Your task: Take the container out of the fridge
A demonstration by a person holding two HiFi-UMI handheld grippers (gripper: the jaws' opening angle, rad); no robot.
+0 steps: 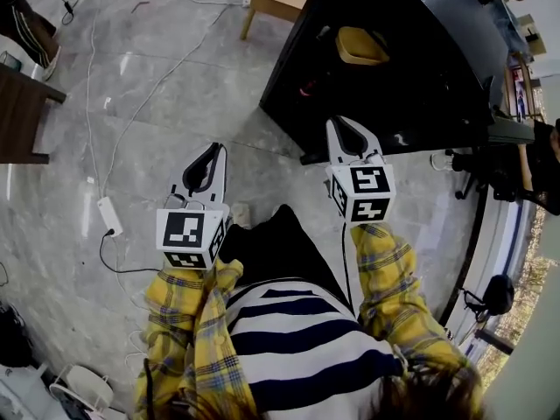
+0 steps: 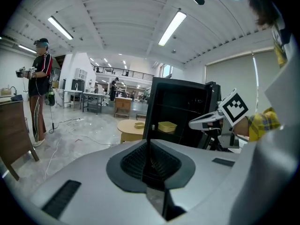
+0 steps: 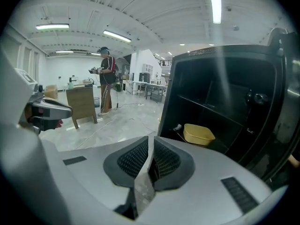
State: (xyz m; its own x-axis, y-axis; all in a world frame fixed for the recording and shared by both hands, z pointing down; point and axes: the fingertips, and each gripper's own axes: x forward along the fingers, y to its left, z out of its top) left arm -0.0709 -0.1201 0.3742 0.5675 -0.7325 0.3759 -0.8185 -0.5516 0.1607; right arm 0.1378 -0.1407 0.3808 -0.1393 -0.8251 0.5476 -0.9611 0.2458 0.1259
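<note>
Left gripper point(image 2: 150, 149), right gripper point(image 3: 149, 146) closed; container point(image 3: 198, 134) (shallow, yellow) inside fridge point(image 3: 225, 71).

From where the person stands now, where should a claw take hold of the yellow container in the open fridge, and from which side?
Probably its near rim, one jaw inside, one outside. The yellow container sits upright and open-topped inside the fridge, so only the open front is free. The right claw, shut, looks nearer.

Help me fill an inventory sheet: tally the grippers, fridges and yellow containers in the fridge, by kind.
Grippers: 2, the left gripper and the right gripper, both shut
Fridge: 1, open
Yellow container: 1, on a shelf inside
Total: 4
</note>
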